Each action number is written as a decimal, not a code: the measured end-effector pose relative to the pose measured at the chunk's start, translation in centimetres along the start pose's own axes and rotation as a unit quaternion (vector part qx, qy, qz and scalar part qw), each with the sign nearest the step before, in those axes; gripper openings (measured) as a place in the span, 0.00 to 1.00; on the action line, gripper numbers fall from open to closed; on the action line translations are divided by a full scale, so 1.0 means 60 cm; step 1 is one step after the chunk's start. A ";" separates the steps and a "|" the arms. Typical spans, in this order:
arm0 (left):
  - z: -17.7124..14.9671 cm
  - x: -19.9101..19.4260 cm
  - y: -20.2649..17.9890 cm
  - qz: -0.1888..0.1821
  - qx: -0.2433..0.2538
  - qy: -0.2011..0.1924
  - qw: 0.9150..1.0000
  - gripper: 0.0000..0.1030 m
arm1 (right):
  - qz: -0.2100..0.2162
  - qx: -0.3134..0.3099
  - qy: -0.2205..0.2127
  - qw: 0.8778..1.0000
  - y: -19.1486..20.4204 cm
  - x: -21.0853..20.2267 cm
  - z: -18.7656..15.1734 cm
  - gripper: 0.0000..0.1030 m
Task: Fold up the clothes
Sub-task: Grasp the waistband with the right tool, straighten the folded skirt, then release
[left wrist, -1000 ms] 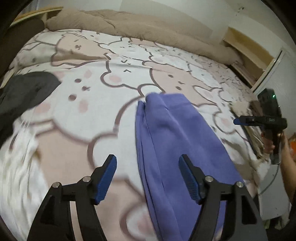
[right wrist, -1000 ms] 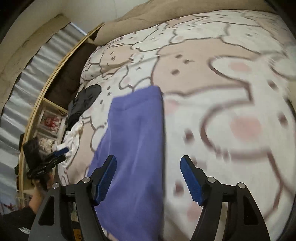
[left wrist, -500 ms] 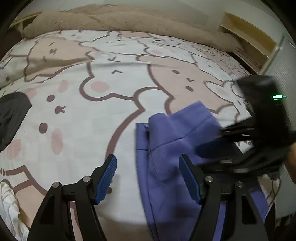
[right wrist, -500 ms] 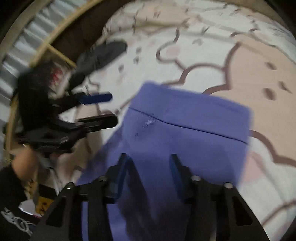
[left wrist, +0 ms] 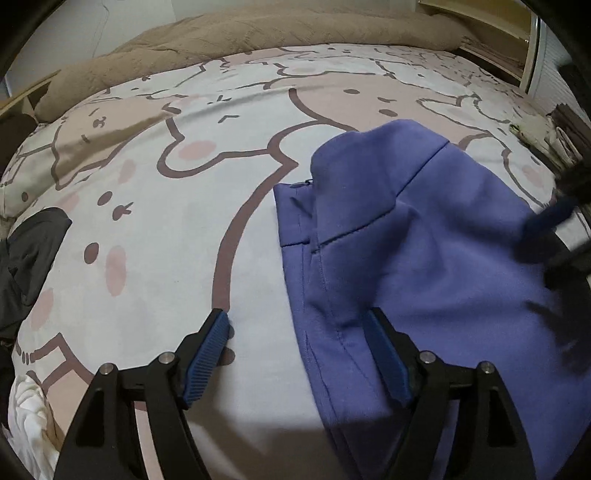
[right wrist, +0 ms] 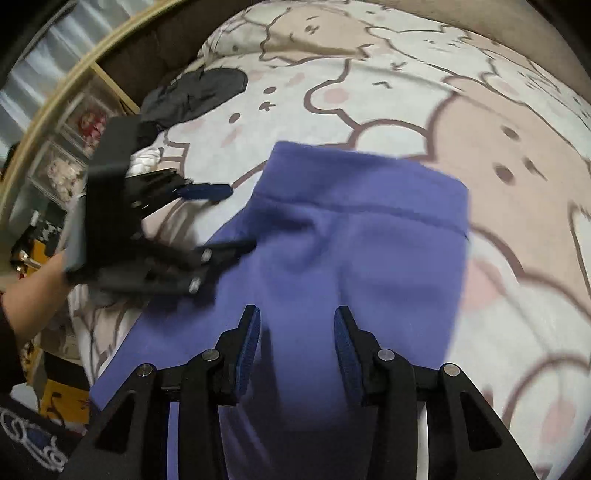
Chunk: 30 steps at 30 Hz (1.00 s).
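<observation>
Counts taken relative to the bear-print bedspread [left wrist: 207,229]: one purple garment [left wrist: 424,258] lay on it, one dark grey garment [left wrist: 33,243] at its left edge, one white garment [left wrist: 26,413] beside that, one tan blanket [left wrist: 258,33] along its far end. Two grippers were over it: left gripper [left wrist: 299,354], right gripper [right wrist: 297,350].

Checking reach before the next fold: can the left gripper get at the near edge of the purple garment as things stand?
Probably yes. The left gripper is opening, straddling the purple garment edge on the bedspread, with nothing in between. The right gripper hovers farther along the cloth, clear of it.
</observation>
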<state>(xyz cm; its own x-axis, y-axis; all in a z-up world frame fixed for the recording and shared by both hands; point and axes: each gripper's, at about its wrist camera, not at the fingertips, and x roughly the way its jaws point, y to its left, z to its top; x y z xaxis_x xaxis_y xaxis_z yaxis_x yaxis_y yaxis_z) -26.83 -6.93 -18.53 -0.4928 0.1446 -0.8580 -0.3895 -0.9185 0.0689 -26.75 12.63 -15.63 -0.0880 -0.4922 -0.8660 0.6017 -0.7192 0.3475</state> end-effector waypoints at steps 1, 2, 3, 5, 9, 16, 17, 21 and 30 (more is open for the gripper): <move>0.000 -0.002 0.002 -0.003 -0.007 0.001 1.000 0.75 | -0.005 0.006 0.004 1.000 -0.005 0.000 -0.011 0.41; 0.000 -0.003 0.004 -0.006 -0.014 0.002 1.000 0.75 | -0.009 0.013 0.008 1.000 -0.010 0.000 -0.023 0.41; -0.001 -0.011 0.005 -0.012 -0.023 0.005 1.000 0.75 | -0.014 0.020 0.014 1.000 -0.016 0.003 -0.034 0.41; -0.003 -0.026 0.007 -0.024 -0.041 0.010 0.999 0.72 | -0.023 0.035 0.033 0.999 -0.032 0.017 -0.054 0.41; -0.050 -0.105 -0.001 -0.076 -0.063 0.014 0.995 0.72 | 0.014 0.068 0.003 0.998 -0.034 -0.027 -0.075 0.42; -0.203 -0.181 -0.009 -0.173 -0.180 0.092 0.964 0.72 | 0.093 0.203 -0.040 0.974 -0.078 -0.118 -0.220 0.83; -0.223 -0.186 -0.013 -0.187 -0.199 0.104 0.956 0.72 | 0.099 0.222 -0.037 0.969 -0.084 -0.121 -0.242 0.83; -0.262 -0.211 -0.038 -0.205 -0.224 0.113 0.946 0.72 | 0.107 0.271 -0.023 0.956 -0.077 -0.107 -0.313 0.83; -0.271 -0.203 -0.067 -0.243 -0.262 0.121 0.926 0.71 | 0.159 0.296 -0.028 0.941 -0.048 -0.080 -0.343 0.67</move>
<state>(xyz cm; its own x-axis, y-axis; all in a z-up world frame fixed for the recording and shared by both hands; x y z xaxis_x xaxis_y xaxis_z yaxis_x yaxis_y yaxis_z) -6.57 -10.98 -16.64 -0.1439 0.5595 -0.8163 -0.0568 -0.8282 -0.5576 -11.72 27.15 -19.84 -0.0304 -0.7426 -0.6691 0.0592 -0.6695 0.7404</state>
